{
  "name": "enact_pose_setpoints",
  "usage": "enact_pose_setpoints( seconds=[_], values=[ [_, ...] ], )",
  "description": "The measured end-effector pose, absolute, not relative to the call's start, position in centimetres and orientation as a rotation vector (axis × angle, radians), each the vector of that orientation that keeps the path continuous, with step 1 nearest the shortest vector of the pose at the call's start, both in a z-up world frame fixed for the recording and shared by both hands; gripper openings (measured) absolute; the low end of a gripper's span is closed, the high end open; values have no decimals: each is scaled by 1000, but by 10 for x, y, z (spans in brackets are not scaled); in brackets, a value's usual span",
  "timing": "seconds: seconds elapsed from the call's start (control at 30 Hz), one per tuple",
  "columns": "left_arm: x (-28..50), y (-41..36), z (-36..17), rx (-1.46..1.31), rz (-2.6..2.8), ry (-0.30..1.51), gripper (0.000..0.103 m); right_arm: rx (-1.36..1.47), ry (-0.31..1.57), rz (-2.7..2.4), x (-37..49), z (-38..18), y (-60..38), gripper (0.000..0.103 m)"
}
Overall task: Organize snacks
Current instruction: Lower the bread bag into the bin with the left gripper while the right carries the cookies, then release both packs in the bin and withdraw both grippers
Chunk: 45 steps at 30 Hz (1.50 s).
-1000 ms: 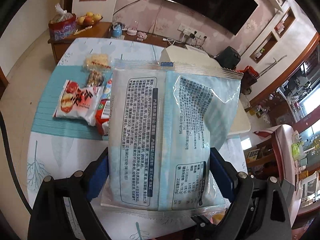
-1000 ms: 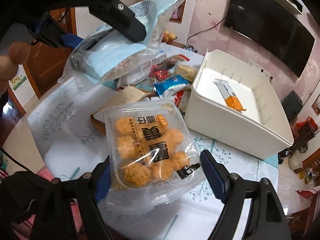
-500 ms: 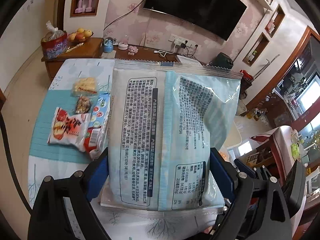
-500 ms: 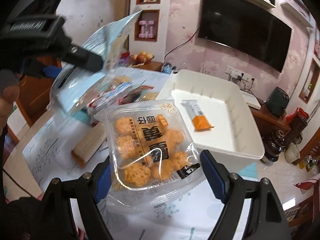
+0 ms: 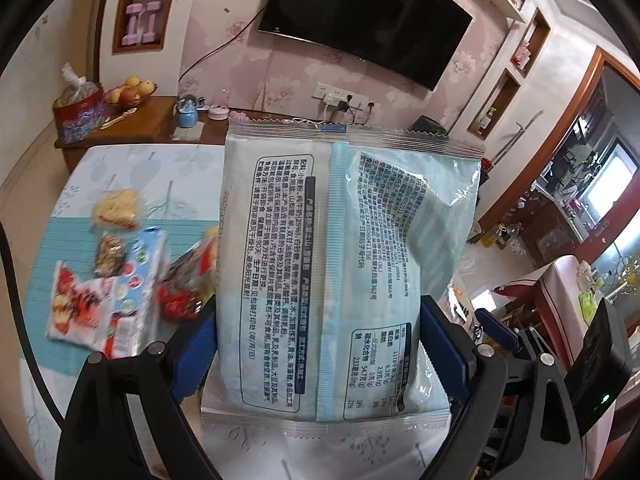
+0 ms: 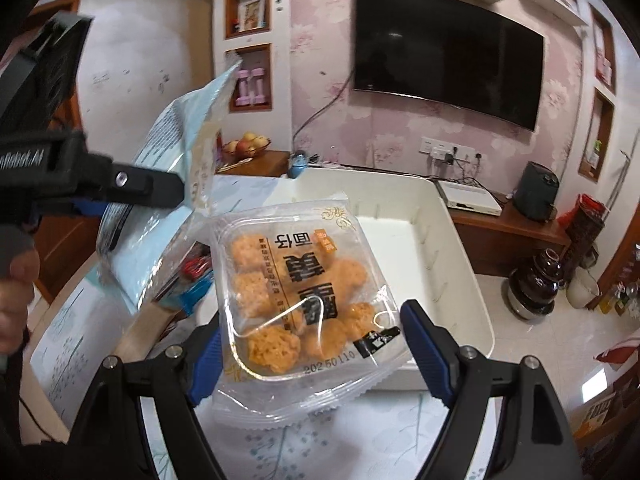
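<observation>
A light blue snack bag (image 5: 340,260) with black printed text stands upright in the left wrist view, and my left gripper (image 5: 320,344) is shut on its lower sides. In the right wrist view that bag (image 6: 172,148) hangs at the upper left. My right gripper (image 6: 316,350) is shut on a clear pack of orange puffs (image 6: 296,292), held above the table in front of the white bin (image 6: 452,280). The pack hides much of the bin's floor. Loose snacks lie on the table (image 5: 120,168): a red-and-white packet (image 5: 80,308), a blue packet (image 5: 140,264) and a yellow packet (image 5: 116,208).
A person's hand (image 6: 16,280) grips the left tool at the left edge. A flat brown pack (image 6: 144,328) lies on the table beside the bin. Behind the table stands a wooden sideboard (image 5: 132,124) with a fruit bowl (image 5: 128,92) and a red tin (image 5: 78,116).
Both grippers have moved across the table with their packs still held. The right one now faces the white bin head-on, and its pack covers the orange bar seen inside earlier.
</observation>
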<state>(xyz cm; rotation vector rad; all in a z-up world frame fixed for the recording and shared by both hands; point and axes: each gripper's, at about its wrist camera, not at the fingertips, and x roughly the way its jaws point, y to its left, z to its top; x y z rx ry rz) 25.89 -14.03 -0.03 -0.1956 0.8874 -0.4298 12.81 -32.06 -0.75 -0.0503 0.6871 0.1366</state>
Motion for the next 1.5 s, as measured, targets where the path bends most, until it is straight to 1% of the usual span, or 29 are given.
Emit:
enact_pose_setpoints(
  seconds=[0.27,0.43,0.63,0.7,0.93,1.03,1.1,1.2,1.5],
  values=[
    [288,-166,-28,-208,-476,883,92,41,688,52,155,-17,-354,82],
    [302,-178,-48,-231,-508,918,93,67,694,5,167,-24,-368,82],
    [307,-186,-55,-190,-481,928,95,123,707,-15,176,-30,-380,84],
    [308,-182,-55,-227,-492,918,98,149,719,-23,179,-35,-383,86],
    [308,-166,-50,-291,-507,894,99,200,780,-71,186,-48,-392,87],
    [306,-161,-44,-295,-515,879,99,229,763,-77,183,-45,-396,87],
    [303,-158,-41,-298,-521,869,99,267,705,-57,177,-35,-400,87],
    [299,-151,-35,-314,-527,858,99,283,670,-49,174,-23,-400,88],
    [277,-126,-22,-345,-529,864,100,255,714,-50,160,-16,-387,88]
  ],
)
